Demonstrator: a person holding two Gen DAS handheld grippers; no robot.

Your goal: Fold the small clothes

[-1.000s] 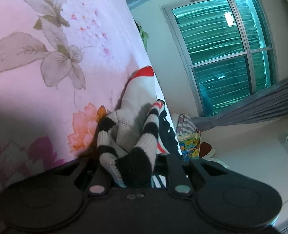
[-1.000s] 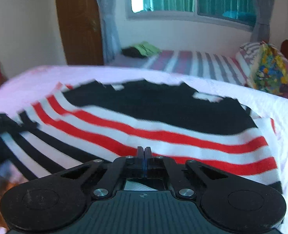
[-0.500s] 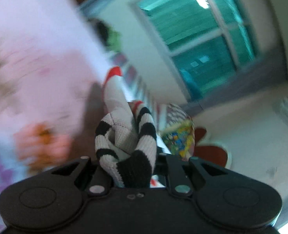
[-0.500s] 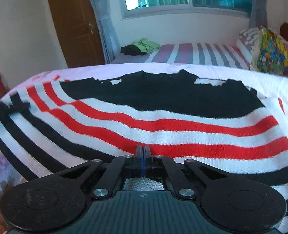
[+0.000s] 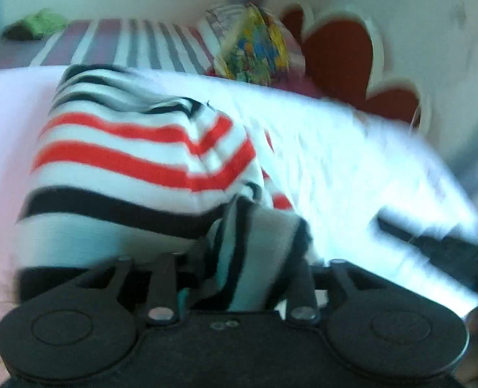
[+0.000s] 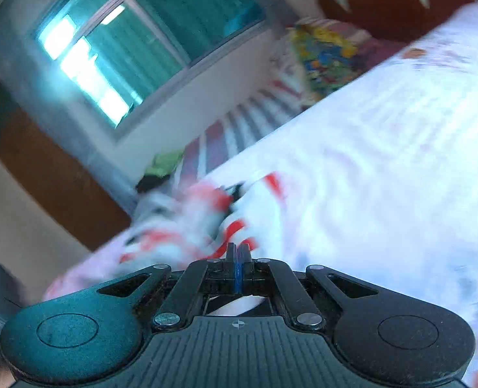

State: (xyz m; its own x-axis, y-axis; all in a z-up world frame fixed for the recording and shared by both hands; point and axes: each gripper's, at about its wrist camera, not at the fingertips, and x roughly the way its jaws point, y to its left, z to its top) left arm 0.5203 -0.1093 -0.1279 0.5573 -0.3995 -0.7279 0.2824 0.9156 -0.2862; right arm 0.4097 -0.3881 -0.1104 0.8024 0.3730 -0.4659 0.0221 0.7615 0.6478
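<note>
On our left, the left gripper [image 5: 239,278] has swung from facing the window to looking down at the striped sweater [image 5: 135,158], now doubled over in a heap on the bed [image 5: 352,161]. Its fingers are opening, with the striped fold between them and seemingly slipping free. On our right, the right gripper [image 6: 238,255] has rolled hard; its fingers stay pinched together, a sliver of cloth apparently caught. We judge one fold just laid down.
</note>
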